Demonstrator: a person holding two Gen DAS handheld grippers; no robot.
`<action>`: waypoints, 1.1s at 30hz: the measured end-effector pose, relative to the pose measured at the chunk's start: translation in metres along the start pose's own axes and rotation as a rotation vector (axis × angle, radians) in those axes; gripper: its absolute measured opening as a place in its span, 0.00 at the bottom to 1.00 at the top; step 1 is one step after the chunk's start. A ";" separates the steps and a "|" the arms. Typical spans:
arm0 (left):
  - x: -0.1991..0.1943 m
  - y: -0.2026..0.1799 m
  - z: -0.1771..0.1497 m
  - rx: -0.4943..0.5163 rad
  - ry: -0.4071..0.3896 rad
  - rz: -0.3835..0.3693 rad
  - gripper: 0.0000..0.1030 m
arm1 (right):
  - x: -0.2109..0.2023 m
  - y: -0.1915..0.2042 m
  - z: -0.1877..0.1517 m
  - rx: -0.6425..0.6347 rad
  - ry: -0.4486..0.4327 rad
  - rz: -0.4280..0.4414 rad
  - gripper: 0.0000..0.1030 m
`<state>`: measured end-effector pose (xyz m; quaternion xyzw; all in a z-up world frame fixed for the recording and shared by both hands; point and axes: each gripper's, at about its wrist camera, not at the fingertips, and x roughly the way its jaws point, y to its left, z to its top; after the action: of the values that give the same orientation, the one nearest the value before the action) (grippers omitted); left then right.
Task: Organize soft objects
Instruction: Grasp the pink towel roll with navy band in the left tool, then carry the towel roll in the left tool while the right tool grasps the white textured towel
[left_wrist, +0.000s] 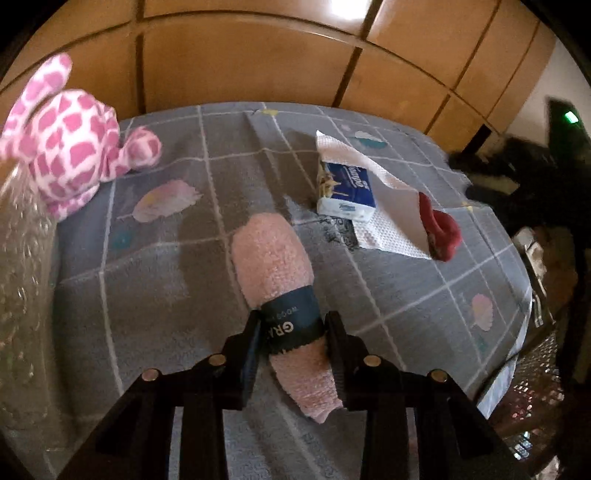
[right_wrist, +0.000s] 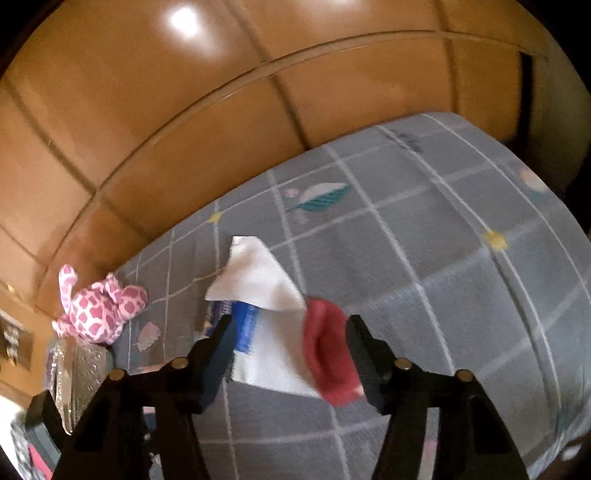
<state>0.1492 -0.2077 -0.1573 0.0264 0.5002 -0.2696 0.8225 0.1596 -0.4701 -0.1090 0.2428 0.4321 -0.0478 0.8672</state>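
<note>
Left gripper (left_wrist: 293, 326) pinches the banded pink towel roll (left_wrist: 275, 258); right gripper (right_wrist: 288, 328) stands spread astride red cloth (right_wrist: 328, 350), tissue pack (right_wrist: 243, 326) at nine o'clock.

Both views are dim and warm-toned, with a white glare spot from an overhead light reflected on the glossy wooden wardrobe (left_wrist: 258, 66) above the bed cover (left_wrist: 406, 295), near the top edge in the left wrist view and toward the upper left in the right wrist view. The fisheye lenses bow the wardrobe's panel lines and darken the corners to black. The right wrist view is smeared by motion blur throughout, while the left is sharper, blurring mostly at its left and right edges.
</note>
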 end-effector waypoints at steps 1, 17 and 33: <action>-0.001 0.001 -0.002 -0.001 -0.004 -0.005 0.33 | 0.009 0.005 0.008 0.006 0.016 0.012 0.59; 0.004 0.009 0.002 -0.018 -0.002 -0.031 0.36 | 0.119 0.028 0.030 -0.219 0.251 -0.175 0.22; 0.007 0.012 0.002 -0.040 -0.011 -0.040 0.34 | 0.045 0.062 -0.020 -0.250 0.154 -0.006 0.04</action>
<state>0.1591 -0.2016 -0.1647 -0.0012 0.5014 -0.2760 0.8200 0.1913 -0.4014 -0.1303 0.1347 0.5008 0.0228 0.8547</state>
